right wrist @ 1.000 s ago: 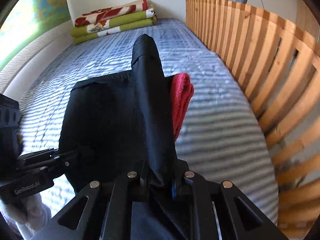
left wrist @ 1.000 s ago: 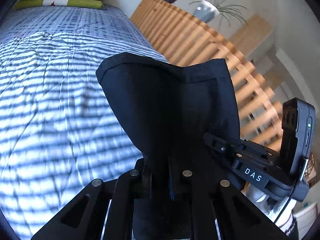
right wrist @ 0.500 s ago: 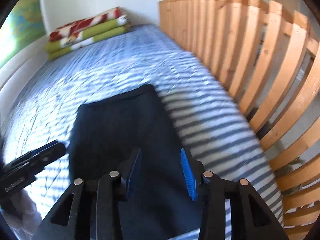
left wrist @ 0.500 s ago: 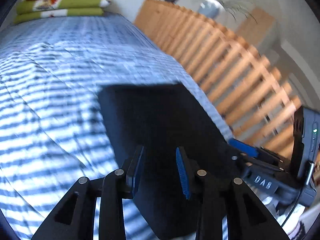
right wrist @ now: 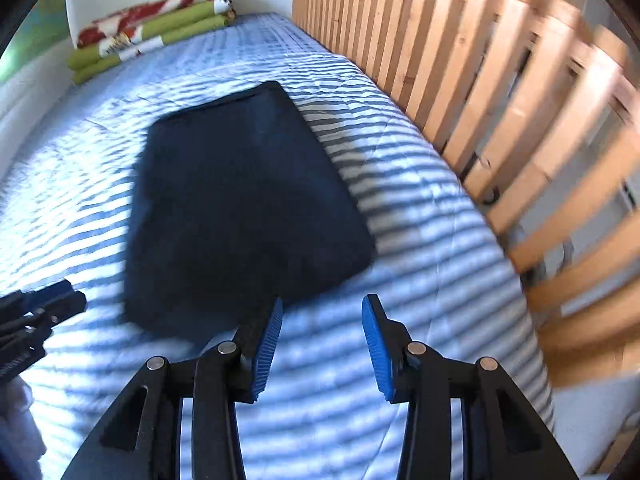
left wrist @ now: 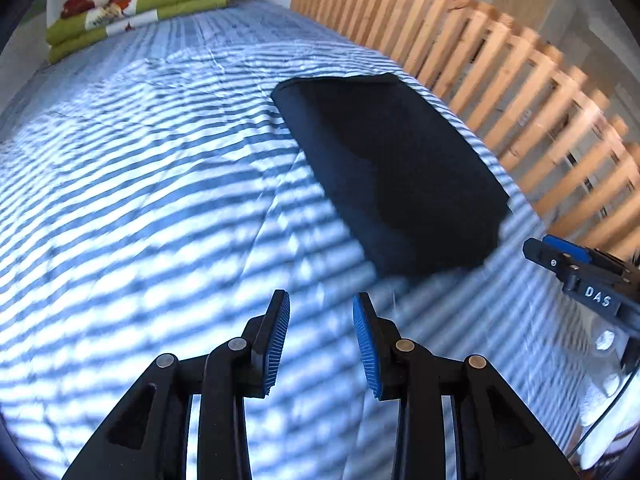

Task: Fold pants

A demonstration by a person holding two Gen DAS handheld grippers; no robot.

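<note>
The black pants (left wrist: 392,168) lie flat as a folded rectangle on the blue striped bedspread (left wrist: 140,200), close to the bed's right side. My left gripper (left wrist: 320,308) hovers open just short of the near left corner of the pants, with nothing between its blue pads. In the right wrist view the same pants (right wrist: 240,208) fill the middle, and my right gripper (right wrist: 322,312) is open over the bedspread at their near right corner, touching nothing. Each gripper shows at the edge of the other's view.
A wooden slatted rail (right wrist: 500,100) runs along the right side of the bed. Folded green and red-patterned blankets (left wrist: 132,4) are stacked at the head of the bed by the white wall. Bare bedspread stretches to the left of the pants.
Both grippers let go of the black pants and pulled back toward the near end of the bed. The pants, held up a second ago, now lie flat and folded.
</note>
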